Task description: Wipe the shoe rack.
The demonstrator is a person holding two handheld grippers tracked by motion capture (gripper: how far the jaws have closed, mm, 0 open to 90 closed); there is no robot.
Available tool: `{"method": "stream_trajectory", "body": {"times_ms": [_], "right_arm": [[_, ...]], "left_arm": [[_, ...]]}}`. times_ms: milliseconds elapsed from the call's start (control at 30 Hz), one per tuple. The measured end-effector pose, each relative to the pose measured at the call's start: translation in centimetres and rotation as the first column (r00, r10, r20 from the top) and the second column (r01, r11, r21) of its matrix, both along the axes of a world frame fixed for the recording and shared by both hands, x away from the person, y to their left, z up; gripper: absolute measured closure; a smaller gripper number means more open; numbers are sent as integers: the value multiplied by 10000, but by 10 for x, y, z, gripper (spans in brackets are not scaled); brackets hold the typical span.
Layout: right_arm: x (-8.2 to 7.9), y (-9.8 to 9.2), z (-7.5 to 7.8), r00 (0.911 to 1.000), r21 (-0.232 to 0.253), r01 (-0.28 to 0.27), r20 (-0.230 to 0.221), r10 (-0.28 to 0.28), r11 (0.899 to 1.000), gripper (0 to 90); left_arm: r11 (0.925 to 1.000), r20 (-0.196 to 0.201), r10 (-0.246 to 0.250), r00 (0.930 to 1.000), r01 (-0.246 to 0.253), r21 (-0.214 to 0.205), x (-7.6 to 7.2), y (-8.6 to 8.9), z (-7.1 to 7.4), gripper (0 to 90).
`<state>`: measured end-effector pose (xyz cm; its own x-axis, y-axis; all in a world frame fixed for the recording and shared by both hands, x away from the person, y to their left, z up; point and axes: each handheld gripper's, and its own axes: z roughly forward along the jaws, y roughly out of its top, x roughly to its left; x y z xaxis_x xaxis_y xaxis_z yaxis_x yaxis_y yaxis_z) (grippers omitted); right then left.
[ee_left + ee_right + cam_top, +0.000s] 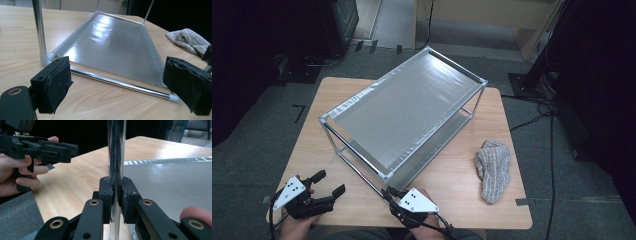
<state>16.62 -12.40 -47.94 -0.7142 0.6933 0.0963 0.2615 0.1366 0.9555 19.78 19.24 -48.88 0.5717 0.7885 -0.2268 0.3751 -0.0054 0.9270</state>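
Observation:
A metal-tube rack with a silver top shelf (404,107) stands slantwise on the wooden table (462,192). My right gripper (390,193) is at the rack's near corner. In the right gripper view it (116,195) is shut on the upright chrome corner post (116,150), with both pads pressed against the tube. My left gripper (329,183) is held open near the table's front left corner, apart from the rack. Between its wide-apart pads (58,82) I see the rack's lower shelf (112,42) and bottom rail (120,83). Nothing is gripped in it.
A grey knitted cloth (493,169) lies bunched on the table to the right of the rack, also seen as the cloth (190,40) at the far right. Another rack post (39,30) rises close to the left pad. Grey carpet and cables surround the table.

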Motion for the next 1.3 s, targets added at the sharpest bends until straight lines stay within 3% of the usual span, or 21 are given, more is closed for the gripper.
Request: {"method": "stream_trajectory", "body": {"times_ms": [333, 400, 467, 600, 667, 833, 933, 1100, 1200, 1300], "right_arm": [[-7, -28, -1, 9973, 27, 727, 37, -728, 9973, 812], [-8, -33, -1, 9959, 14, 903, 33, -903, 9959, 812], [-10, -39, -1, 9945, 26, 1046, 52, -1046, 9945, 812], [-14, -49, -2, 9919, 35, 1267, 81, -1267, 9919, 812], [-16, -54, -2, 9899, 68, 1414, 47, -1414, 9899, 811], [-20, -66, -2, 9844, 75, 1760, 61, -1761, 9844, 811], [-22, -72, -3, 9812, 54, 1927, 102, -1927, 9812, 811], [-26, -81, -3, 9753, 101, 2208, 46, -2208, 9753, 811], [-27, -86, -3, 9730, 109, 2305, 50, -2306, 9730, 811], [-28, -90, -3, 9707, 77, 2400, 88, -2401, 9707, 810]], "left_arm": [[9998, 43, 182, 9998, -182, 60, 19, -15, -1, 93], [9998, 56, 184, 9998, -184, 77, 22, -18, -1, 155], [9991, 37, 337, 9994, -338, 237, 26, -21, -1, 155], [9927, 128, 1006, 9948, -1012, 652, 34, -27, -1, 151], [9893, 39, 1310, 9914, -1310, 640, 39, -29, -1, 153], [9821, 231, 1559, 9875, -1575, 1028, 46, -39, -2, 171], [9764, 327, 1722, 9845, -1750, 1266, 50, -46, -2, 237], [9780, 409, 1695, 9847, -1732, 1159, 54, -49, -1, 385], [9838, 302, 1457, 9889, -1481, 1014, 57, -49, -2, 475], [9839, 353, 1400, 9895, -1430, 1067, 61, -50, -2, 526]]}}
